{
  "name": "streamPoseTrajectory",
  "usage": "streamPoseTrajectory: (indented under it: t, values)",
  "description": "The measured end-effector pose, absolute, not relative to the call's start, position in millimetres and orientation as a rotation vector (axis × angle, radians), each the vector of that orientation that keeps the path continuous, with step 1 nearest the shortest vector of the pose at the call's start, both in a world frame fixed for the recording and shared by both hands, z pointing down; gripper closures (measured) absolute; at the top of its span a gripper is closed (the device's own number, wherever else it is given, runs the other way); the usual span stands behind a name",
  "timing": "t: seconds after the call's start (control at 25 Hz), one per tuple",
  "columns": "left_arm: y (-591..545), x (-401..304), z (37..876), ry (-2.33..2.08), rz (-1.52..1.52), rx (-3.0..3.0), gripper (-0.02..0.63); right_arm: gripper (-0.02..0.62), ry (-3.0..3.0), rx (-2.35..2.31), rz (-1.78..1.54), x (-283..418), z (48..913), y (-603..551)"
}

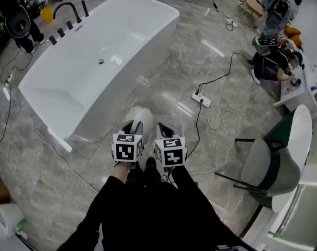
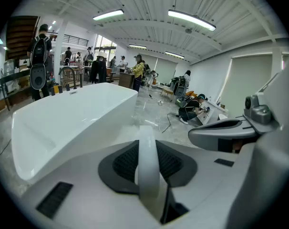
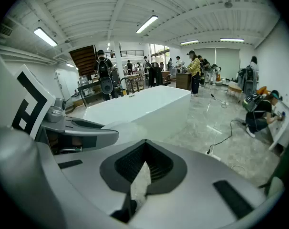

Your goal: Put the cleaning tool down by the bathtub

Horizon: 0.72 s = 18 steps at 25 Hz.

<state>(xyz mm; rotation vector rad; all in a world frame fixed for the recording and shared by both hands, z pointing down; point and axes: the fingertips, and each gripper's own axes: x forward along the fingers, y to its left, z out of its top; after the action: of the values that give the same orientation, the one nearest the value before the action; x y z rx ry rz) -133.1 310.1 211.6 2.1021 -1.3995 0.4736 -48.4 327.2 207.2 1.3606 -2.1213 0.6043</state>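
We hold the cleaning tool [image 1: 141, 114] with both claws. Our left gripper [image 1: 133, 127] is pinched tight on a flat white strip [image 2: 147, 156] of the tool. We can see it squeezed between the jaws in the left gripper view. Our right gripper [image 1: 165, 132] is pinched tight too, on a soft white bit [image 3: 140, 185] with little speckles. The two grippers sit side by side, very close.

The tool hangs in front of us, above the grey floor [image 1: 169, 77] and just beside the long side of the white bathtub [image 1: 122, 85]. In the head view it looks pale and fuzzy, and we cannot tell its exact shape.

We think we are at the put-down part now. To do it well, we should:

- Bring both claws down together, slowly and level, so the tool does not twist between them.
- Go low, until the tool rests on the floor, before we let go. If we let go too high, it may drop and roll.
- Lay it near the tub wall, not out in the walking space.
- Keep it away from the power strip [image 1: 201, 99] and its wire on our right.
- Open both claws at the same time, then lift them straight up.
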Motion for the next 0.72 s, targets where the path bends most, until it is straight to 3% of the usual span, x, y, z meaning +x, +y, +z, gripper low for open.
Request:
streamPoseTrajectory:
  t: [0.72]
  values:
    - [290.1, -116.1, 213.8, -1.382, 0.510, 2.110, 0.505, 0.595, -2.062, 1.425, 0.659, -14.0, 219.6, 313.6]
